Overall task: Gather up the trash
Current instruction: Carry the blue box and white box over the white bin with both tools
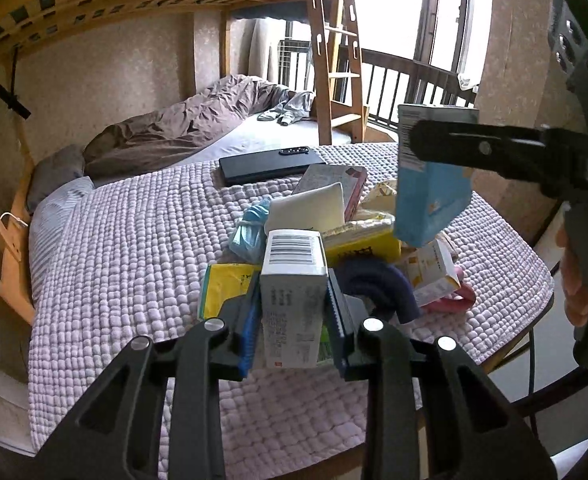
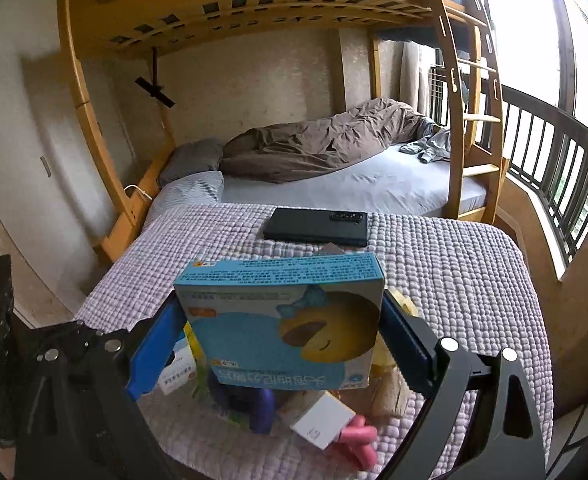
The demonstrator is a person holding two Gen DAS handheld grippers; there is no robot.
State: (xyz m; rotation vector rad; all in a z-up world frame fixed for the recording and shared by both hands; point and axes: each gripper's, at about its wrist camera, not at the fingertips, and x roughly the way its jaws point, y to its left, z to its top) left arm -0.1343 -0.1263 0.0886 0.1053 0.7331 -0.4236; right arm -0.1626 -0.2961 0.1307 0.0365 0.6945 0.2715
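The left gripper (image 1: 294, 312) is pinching a small white carton (image 1: 292, 300) with a barcode on its far end; both blue-padded fingers (image 1: 249, 332) press flat against its long side walls, so the carton's long axis runs straight out along the fingers, away from the camera. It sits at the near edge of a heap of litter on the quilted lilac bed cover (image 1: 133, 248), with a yellow packet (image 1: 223, 286) just left of it, a dark blue curved piece (image 1: 378, 280) just right, and a yellow box (image 1: 364, 248) behind. The right gripper (image 2: 281, 332) has its fingers spread wide yet closed on a flat blue box (image 2: 281, 320) with a yellow cartoon face, gripped across its width by the two short edges; in the left wrist view this same box hangs tilted in the air above the far right of the heap, clear of the things below. Beneath it, in the right wrist view, lie a small white card box (image 2: 322, 420), a pink object (image 2: 358, 440) and the dark blue piece, all on the cover near the right edge of the bed. A black flat device (image 2: 318, 226) lies well apart at the far side of the cover and is probably not rubbish. Both hands look loaded, so the next move likely turns on carrying each carton off the bed; no bin shows in either view, so I cannot tell which way it lies. The left hand's carton seems lower and closer to the pile, and would need lifting clear before it swings.
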